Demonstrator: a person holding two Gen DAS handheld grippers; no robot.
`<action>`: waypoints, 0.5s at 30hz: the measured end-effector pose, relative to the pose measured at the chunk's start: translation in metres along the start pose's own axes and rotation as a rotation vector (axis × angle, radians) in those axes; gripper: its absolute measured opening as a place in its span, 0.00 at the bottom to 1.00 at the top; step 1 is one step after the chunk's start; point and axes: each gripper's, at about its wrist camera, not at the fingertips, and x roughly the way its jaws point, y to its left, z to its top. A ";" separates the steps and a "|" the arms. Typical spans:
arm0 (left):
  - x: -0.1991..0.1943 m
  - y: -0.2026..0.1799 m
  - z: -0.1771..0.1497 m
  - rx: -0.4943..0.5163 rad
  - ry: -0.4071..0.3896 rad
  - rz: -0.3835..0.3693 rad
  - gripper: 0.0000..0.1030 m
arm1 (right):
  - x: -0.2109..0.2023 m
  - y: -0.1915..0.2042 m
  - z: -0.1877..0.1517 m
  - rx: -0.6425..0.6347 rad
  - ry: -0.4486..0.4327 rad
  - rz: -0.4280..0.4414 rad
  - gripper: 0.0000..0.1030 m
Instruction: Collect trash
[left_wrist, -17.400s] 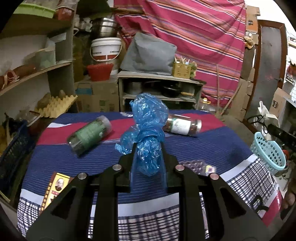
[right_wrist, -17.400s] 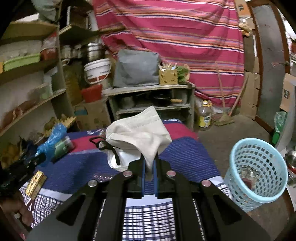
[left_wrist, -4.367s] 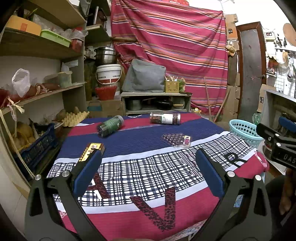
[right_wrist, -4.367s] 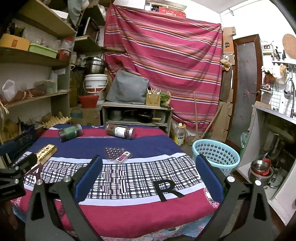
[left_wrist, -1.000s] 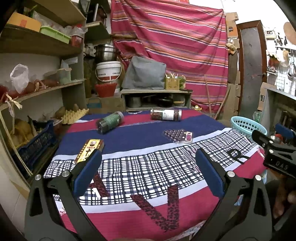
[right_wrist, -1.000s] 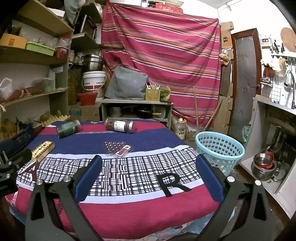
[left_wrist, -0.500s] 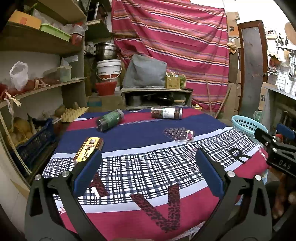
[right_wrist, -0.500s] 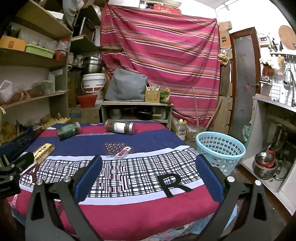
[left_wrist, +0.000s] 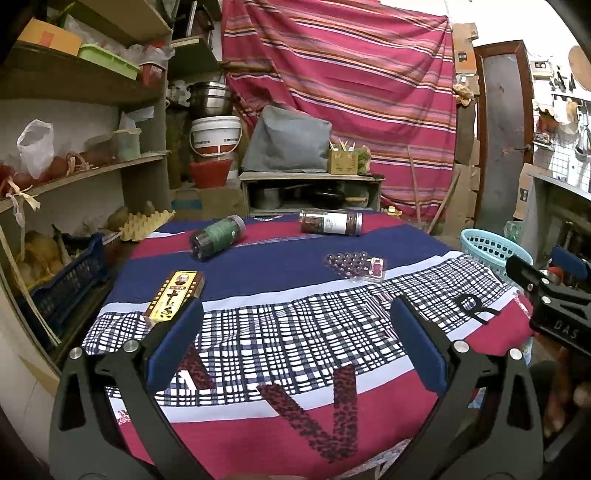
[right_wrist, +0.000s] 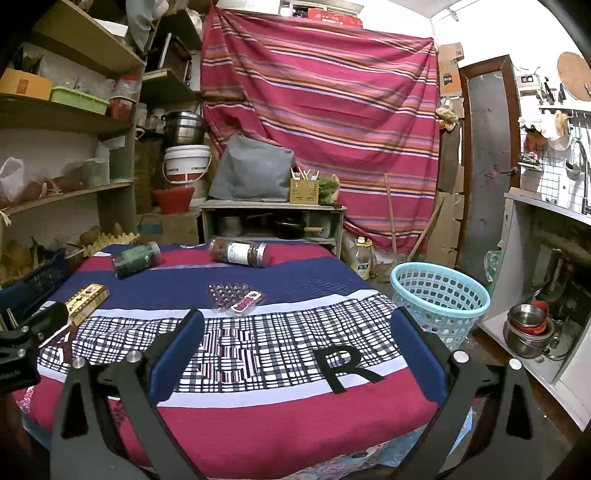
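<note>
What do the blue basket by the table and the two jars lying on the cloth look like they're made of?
Basket: matte light-blue plastic, judging by its moulded grid of holes. Green-label jar and white-label jar: clear walls showing dark contents, glossy; plastic or glass, cannot tell which.

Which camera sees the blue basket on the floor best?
The right wrist view: the blue basket stands whole beside the table, rim and holed wall plain. The left wrist view catches only part of it, at the far right, cut off by the table and the right claw.

2 jars (left_wrist: 218, 240) lying at table (right_wrist: 280, 391) rear; blister pack (right_wrist: 233, 295) centre; box (left_wrist: 175, 297) left; basket (right_wrist: 439, 301) on floor, right.
</note>
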 end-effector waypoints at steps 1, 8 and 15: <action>-0.001 0.000 0.000 0.002 -0.004 0.000 0.95 | 0.000 0.000 0.001 0.002 0.000 0.001 0.95; -0.001 0.001 0.001 -0.005 -0.002 -0.002 0.95 | 0.001 0.000 0.000 0.006 -0.001 -0.001 0.95; -0.002 0.001 0.001 -0.001 -0.002 -0.003 0.95 | 0.001 -0.001 -0.001 0.002 0.001 -0.002 0.95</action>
